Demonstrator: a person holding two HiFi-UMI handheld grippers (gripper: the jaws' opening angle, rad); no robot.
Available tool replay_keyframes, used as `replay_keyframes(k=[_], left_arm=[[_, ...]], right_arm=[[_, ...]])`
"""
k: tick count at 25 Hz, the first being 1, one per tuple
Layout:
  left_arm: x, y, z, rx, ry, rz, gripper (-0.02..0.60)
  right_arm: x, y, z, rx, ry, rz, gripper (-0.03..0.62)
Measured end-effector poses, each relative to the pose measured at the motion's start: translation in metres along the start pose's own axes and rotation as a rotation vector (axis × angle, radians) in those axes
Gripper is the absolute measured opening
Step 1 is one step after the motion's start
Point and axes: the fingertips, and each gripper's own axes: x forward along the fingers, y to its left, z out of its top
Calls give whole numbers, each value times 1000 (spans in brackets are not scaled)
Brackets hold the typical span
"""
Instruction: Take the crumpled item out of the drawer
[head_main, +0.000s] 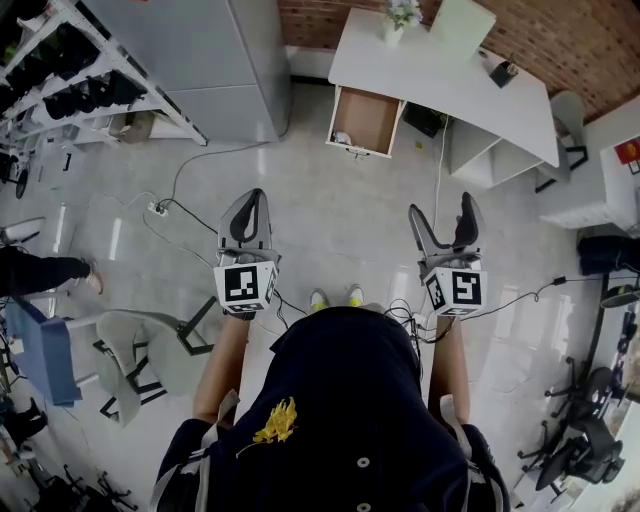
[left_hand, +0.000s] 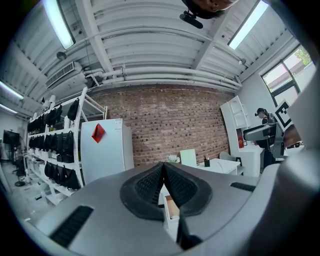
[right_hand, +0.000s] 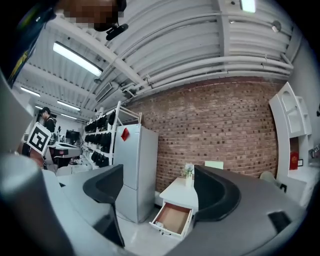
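Observation:
A white desk (head_main: 440, 70) stands against the brick wall ahead, and its wooden drawer (head_main: 366, 120) is pulled open. A small pale crumpled item (head_main: 342, 138) lies at the drawer's front left corner. I hold both grippers up over the floor, well short of the desk. My left gripper (head_main: 250, 200) is shut with nothing in it; its pads (left_hand: 150, 185) meet in the left gripper view. My right gripper (head_main: 442, 210) stands open and empty. Between its jaws, the right gripper view shows the drawer (right_hand: 172, 219) and the crumpled item (right_hand: 159, 224) far off.
A grey fridge (head_main: 230, 60) stands left of the desk, next to a rack (head_main: 70, 70) of black gear. Cables and a power strip (head_main: 158, 209) cross the floor. A grey chair (head_main: 140, 350) is near left; office chairs (head_main: 580, 450) at right. A vase (head_main: 400, 15) is on the desk.

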Motion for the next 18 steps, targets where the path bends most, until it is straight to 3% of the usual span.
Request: replay_keyframes(k=[7, 18], left_arm=[[-14, 14, -6, -15, -5, -36, 18], [-12, -7, -28, -38, -1, -144, 18]], right_arm=[[-8, 24, -2, 17, 13, -36, 439], [-30, 41, -18, -6, 59, -84, 439]])
